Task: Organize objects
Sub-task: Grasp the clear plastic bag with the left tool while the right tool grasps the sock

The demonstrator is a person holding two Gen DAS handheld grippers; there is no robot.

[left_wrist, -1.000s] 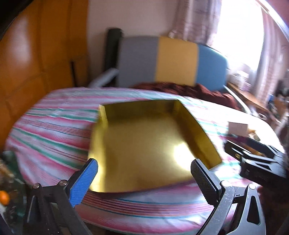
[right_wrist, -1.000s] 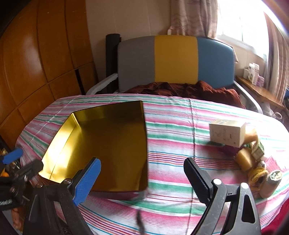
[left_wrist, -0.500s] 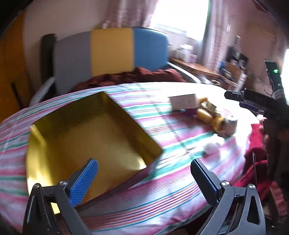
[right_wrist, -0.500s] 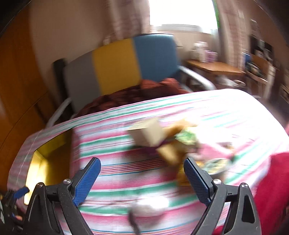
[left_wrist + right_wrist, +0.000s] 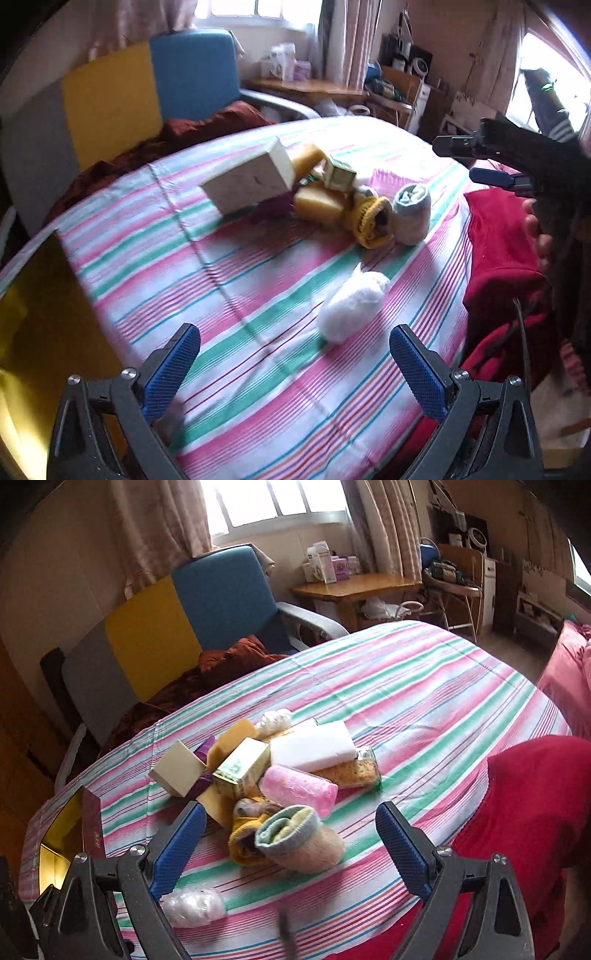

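A pile of small objects lies on the striped tablecloth: a beige box, a white sponge block, a pink rolled cloth, a grey rolled sock and a yellow knit roll. A white wrapped ball lies apart, just ahead of my open, empty left gripper. My right gripper is open and empty, its jaws either side of the grey sock. The gold tray is at the left edge. The right gripper also shows in the left wrist view.
A grey, yellow and blue chair with a brown cloth stands behind the table. A wooden side table with boxes is at the back. A red garment is at the table's right edge.
Both grippers have swung right, from the gold tray to the pile of objects. The right one has come close over the grey sock. Both stay open.
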